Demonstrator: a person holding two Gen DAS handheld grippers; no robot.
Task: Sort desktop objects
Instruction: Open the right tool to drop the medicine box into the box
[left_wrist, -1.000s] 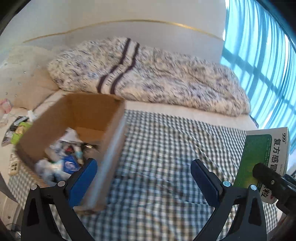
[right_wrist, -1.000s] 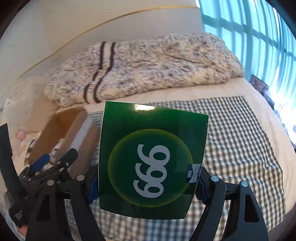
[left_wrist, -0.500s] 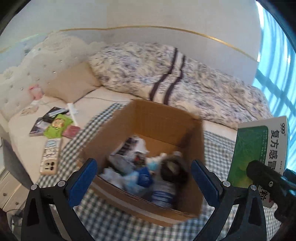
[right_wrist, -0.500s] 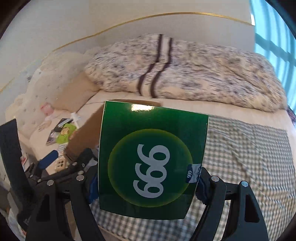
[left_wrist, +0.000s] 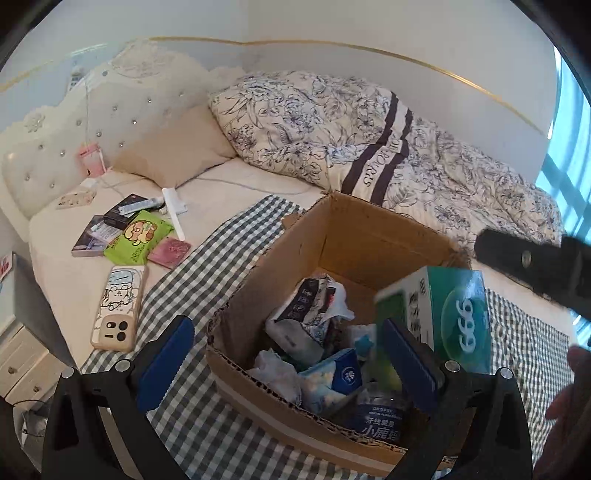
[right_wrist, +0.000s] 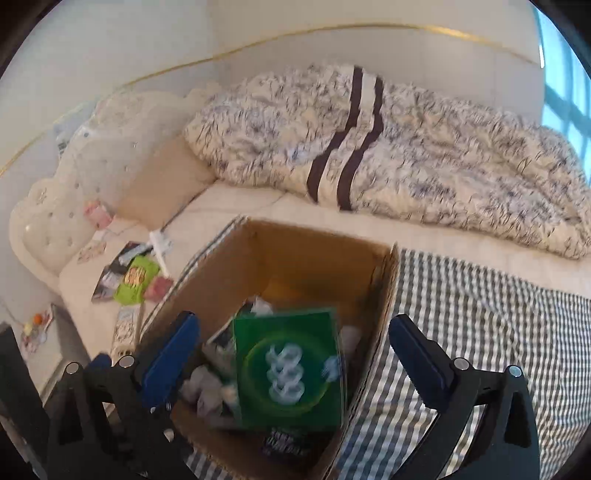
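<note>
Hovering over the open brown cardboard box (right_wrist: 314, 258), we have the right gripper (right_wrist: 291, 354) spread wide with nothing between its blue pads, and the green rectangular medicine carton printed "999" (right_wrist: 290, 369) sits blurred below it, inside the box mouth, at lower centre of the right wrist frame. In the left wrist frame that carton (left_wrist: 458, 321) stands tilted against the right wall of the box (left_wrist: 354, 240), above crumpled packets. The left gripper (left_wrist: 284, 350) is also wide and holds nothing.

We judge the carton could end propped high on the loose packets and tip over the rim, since the pile under it looks uneven. A low gripper could also catch the front wall of the box at lower centre.

Open room lies at the right of both frames, over the bare checked blanket (right_wrist: 480, 314). At left, a phone in a cartoon case (left_wrist: 118, 306) and a lime-green snack packet (left_wrist: 138, 236) crowd the bed.
</note>
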